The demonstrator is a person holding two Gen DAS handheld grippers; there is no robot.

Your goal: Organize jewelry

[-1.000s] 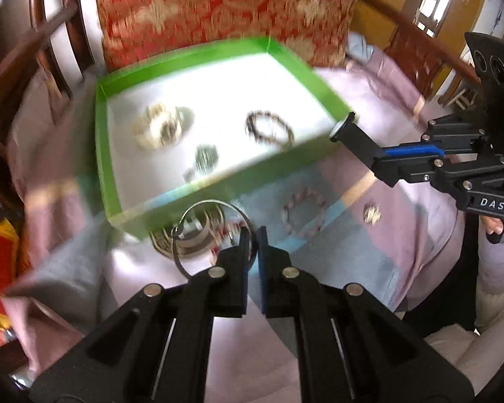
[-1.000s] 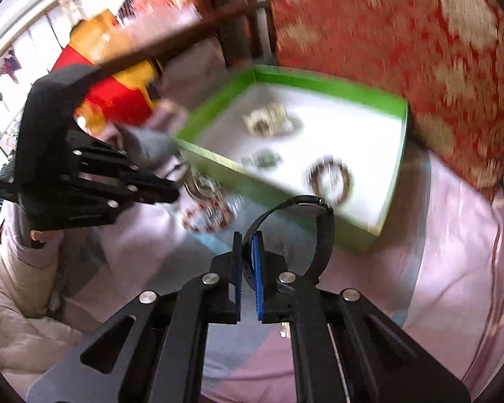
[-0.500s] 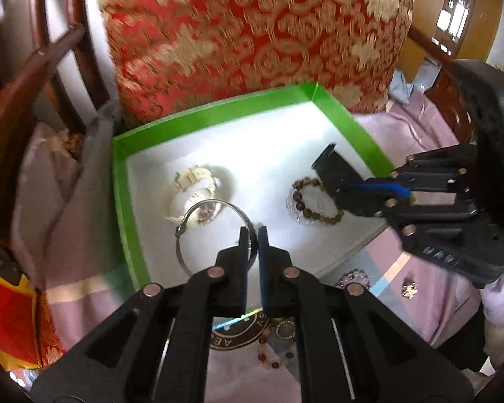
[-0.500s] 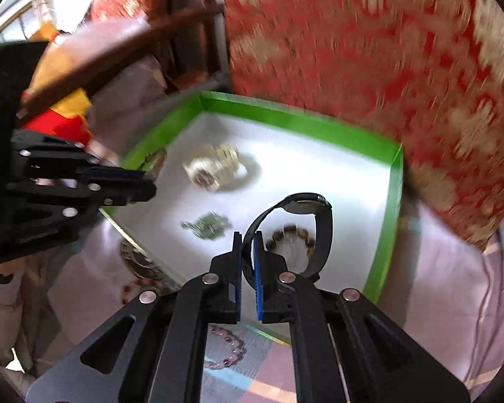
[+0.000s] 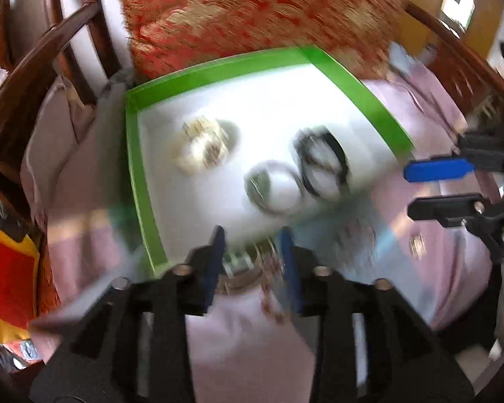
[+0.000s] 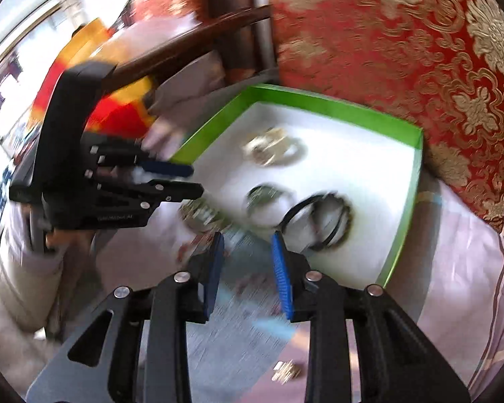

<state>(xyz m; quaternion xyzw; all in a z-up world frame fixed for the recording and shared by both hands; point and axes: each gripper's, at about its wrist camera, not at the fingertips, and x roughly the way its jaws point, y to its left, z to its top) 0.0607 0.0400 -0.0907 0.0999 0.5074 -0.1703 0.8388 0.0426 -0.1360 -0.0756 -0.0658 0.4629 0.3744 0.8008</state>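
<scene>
Right wrist view shows the right gripper [image 6: 247, 262] with jaws apart and empty, the left gripper [image 6: 191, 181] likewise spread. Both hover off the green tray's [image 6: 400, 235] near edge — black watch [image 6: 319, 221] and silver bangle [image 6: 265, 201] lie inside near it. Next pick, I judge: the small gold piece [image 6: 285, 374] on the cloth — approach low, pinch squarely.

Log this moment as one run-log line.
left claw: open, empty | right claw: open, empty | silver bangle and black watch: in green tray | loose pieces outside: remain
</scene>
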